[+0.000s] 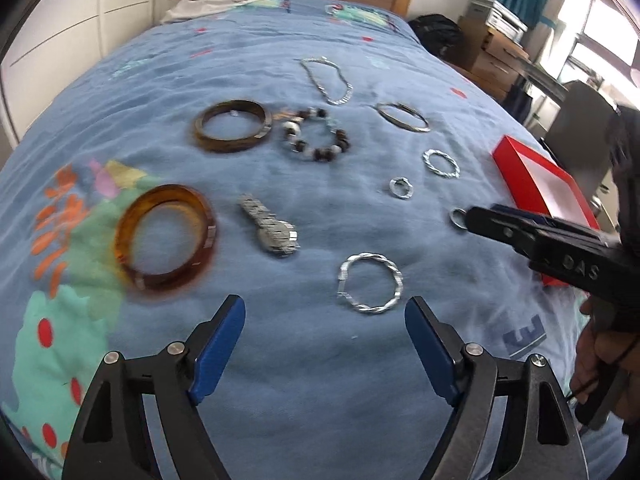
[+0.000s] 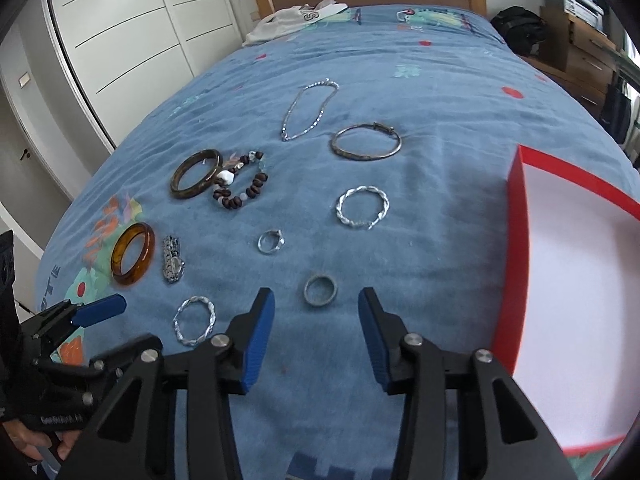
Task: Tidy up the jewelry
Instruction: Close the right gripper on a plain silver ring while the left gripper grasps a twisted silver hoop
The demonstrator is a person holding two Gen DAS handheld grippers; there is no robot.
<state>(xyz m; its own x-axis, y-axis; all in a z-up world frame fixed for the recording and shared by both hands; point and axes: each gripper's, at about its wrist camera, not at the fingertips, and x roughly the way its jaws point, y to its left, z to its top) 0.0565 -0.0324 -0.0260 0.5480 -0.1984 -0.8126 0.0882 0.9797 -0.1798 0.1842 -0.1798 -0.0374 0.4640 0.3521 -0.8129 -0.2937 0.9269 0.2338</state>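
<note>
One watch (image 1: 271, 229), lengthwise away from camera

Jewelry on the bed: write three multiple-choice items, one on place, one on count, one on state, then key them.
1. Where is the red box?
A. on the headboard
B. on the bedspread, to the right of the jewelry
C. on the floor

2. How many amber or brown bangles lie out?
A. two
B. four
C. none

3. The grey ring is
A. in the box
B. lying on the bedspread, ahead of the right gripper
C. on a finger

Answers: B, the box sits at the spread's right edge; A, amber bangle and brown bangle; B, nothing touches it.
</note>
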